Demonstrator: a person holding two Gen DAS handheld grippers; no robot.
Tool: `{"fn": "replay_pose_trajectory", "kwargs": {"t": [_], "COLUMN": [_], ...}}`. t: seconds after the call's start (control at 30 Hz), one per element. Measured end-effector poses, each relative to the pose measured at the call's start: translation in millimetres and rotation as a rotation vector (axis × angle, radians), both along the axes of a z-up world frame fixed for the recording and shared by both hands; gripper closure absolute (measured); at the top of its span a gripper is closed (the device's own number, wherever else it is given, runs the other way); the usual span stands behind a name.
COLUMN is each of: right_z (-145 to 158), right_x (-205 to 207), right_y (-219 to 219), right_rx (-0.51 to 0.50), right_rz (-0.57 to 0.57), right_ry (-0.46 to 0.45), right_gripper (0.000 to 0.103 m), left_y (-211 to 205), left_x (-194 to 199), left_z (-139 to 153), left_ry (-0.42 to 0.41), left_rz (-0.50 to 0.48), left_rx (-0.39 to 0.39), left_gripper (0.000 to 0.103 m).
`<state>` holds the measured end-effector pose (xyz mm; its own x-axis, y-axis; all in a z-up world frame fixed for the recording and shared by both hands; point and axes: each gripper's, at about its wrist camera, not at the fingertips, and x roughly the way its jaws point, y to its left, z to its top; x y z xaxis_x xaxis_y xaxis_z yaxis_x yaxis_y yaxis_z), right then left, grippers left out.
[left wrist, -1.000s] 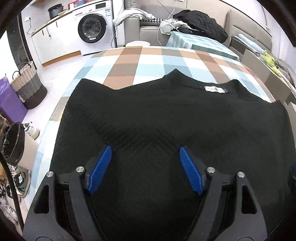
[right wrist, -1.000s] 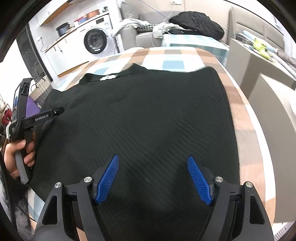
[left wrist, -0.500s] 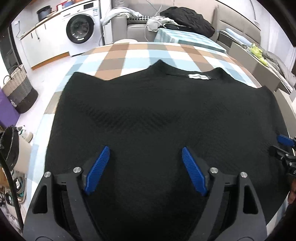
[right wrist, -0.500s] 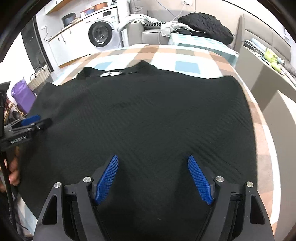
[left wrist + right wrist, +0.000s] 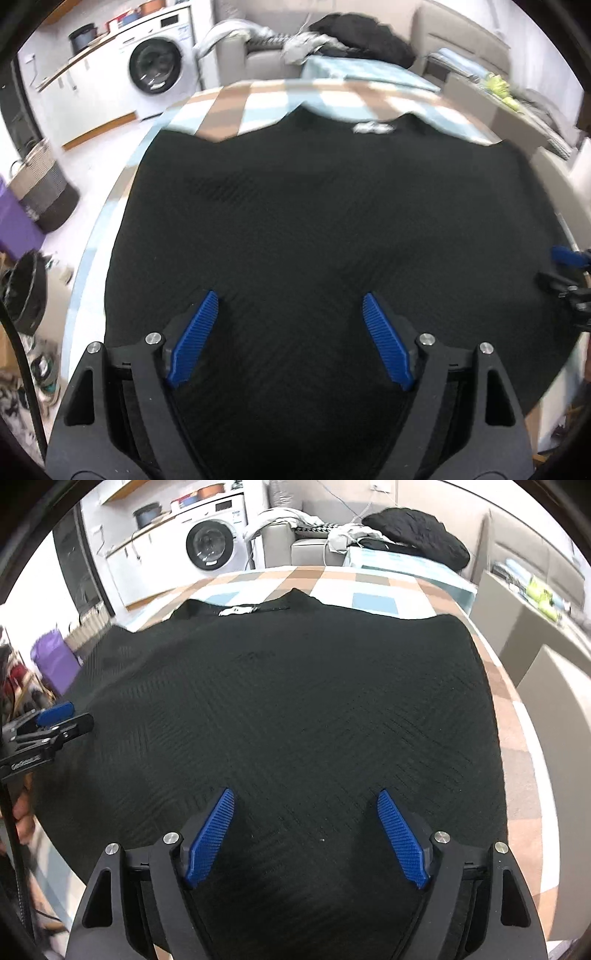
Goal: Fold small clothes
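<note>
Your left gripper (image 5: 288,314) hangs over the near part of the black knit top (image 5: 325,221), jaws spread wide with only the fabric's surface showing below and between the blue pads (image 5: 194,339); nothing is pinched. Your right gripper (image 5: 306,812) does the same over the near right part of the garment, its jaws having just widened a little, with no cloth caught between them.

The top lies flat on the checked tabletop (image 5: 369,583), spread out with its neckline at the far side and a white label (image 5: 236,610) showing inside the collar. Its fabric is a ribbed, textured knit, mostly smooth with faint ripples. Its left side reaches the tabletop's left edge, and a strip of cloth-covered tabletop stays bare along the right.
</note>
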<state>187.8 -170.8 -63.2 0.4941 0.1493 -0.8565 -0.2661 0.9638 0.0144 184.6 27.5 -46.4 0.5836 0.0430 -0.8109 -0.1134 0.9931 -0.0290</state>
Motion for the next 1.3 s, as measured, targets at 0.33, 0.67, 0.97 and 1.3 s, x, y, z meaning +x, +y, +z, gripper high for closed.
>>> {"fn": "replay_pose_trajectory", "kwargs": {"t": [0.33, 0.67, 0.97, 1.3], "right_z": [8, 18, 16, 18], "right_x": [-32, -40, -37, -41], "right_y": [-27, 3, 30, 26], "right_rx": [0.005, 0.121, 0.129, 0.116], "right_rz": [-0.088, 0.002, 0.067, 0.041], "right_ry": [-0.023, -0.021, -0.014, -0.025], "right_gripper": [0.022, 0.021, 0.021, 0.021], "left_y": [10, 34, 76, 70], "left_x": [-67, -162, -179, -143], "left_z": [5, 18, 1, 7], "left_ry": [-0.036, -0.086, -0.098, -0.166], "left_rz": [0.076, 0.246, 0.389, 0.435], "left_rx": [-0.126, -0.274, -0.369, -0.277], "left_gripper": [0.024, 0.024, 0.026, 0.086]}}
